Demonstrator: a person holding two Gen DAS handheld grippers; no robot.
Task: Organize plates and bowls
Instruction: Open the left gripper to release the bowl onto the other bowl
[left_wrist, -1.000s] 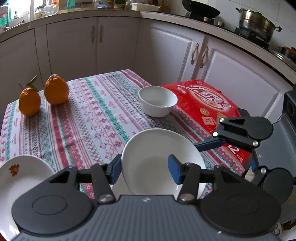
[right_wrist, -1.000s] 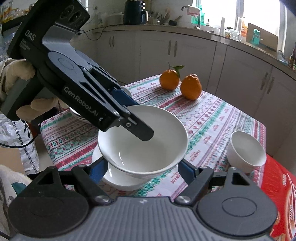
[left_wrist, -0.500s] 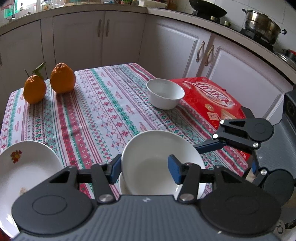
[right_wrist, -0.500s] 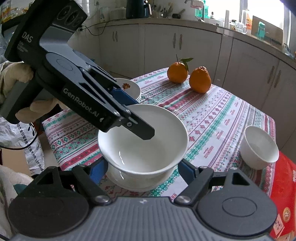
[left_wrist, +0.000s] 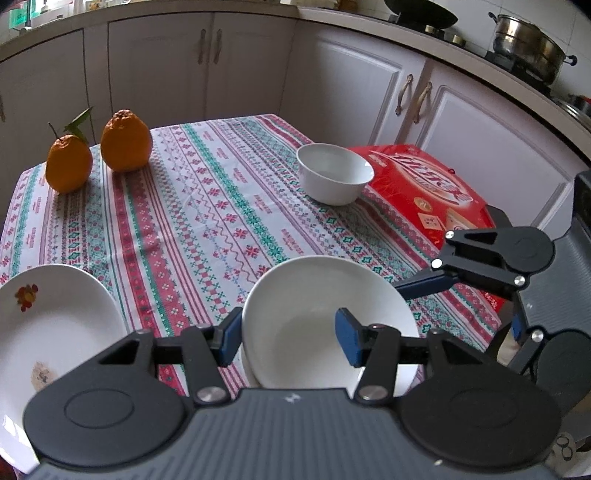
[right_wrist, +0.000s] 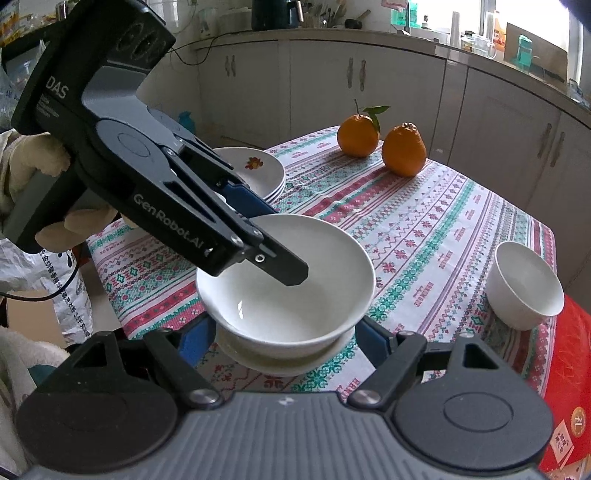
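My left gripper (left_wrist: 286, 338) is shut on the rim of a wide white bowl (left_wrist: 317, 314), one finger inside and one outside. In the right wrist view this bowl (right_wrist: 291, 288) sits nested in a second white bowl (right_wrist: 280, 360) on the tablecloth. My right gripper (right_wrist: 284, 336) is open, its fingers on either side of the bowl stack without touching. A small white bowl (left_wrist: 334, 171) (right_wrist: 524, 284) stands at the far right of the table. A stack of flowered plates (left_wrist: 48, 332) (right_wrist: 258, 170) lies at the left.
Two oranges (left_wrist: 125, 140) (right_wrist: 402, 149) stand at the table's far corner. A red box (left_wrist: 421, 188) lies beside the table at the right. White cabinets (left_wrist: 354, 88) surround the table. A pot (left_wrist: 524, 33) sits on the stove.
The left gripper has lowered the wide bowl into the bowl below it. Both grippers moved down and slightly back, and the plate stack came further into view.
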